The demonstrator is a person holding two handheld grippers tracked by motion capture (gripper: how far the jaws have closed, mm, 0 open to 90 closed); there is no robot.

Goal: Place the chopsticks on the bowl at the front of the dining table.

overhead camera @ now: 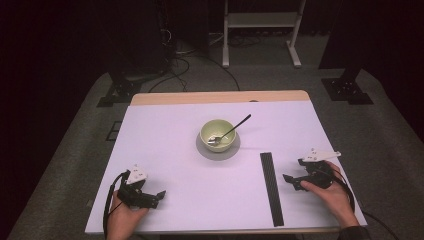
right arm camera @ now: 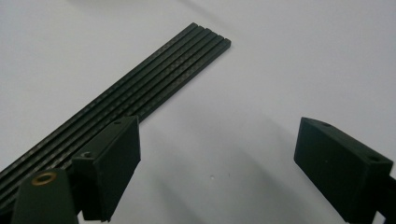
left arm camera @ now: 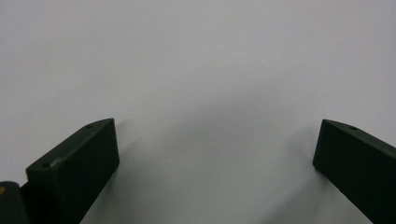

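Black, ribbed and stiff, the flat grooved strip [right arm camera: 140,88] lies flush beside the wide-open right gripper [right arm camera: 215,163], so pinching its long edges looks best.

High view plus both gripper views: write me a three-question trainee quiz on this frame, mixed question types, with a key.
1. True or false: the spoon lies flat on the table beside the bowl.
2. The black ridged strip lies nearest which hand-held gripper? A) left hand-held gripper B) right hand-held gripper
3. Fill in: the bowl sits on a grey ____.

Key:
1. False; its head rests in the bowl and the handle leans on the rim.
2. B.
3. Saucer; both grippers are open and hold nothing.
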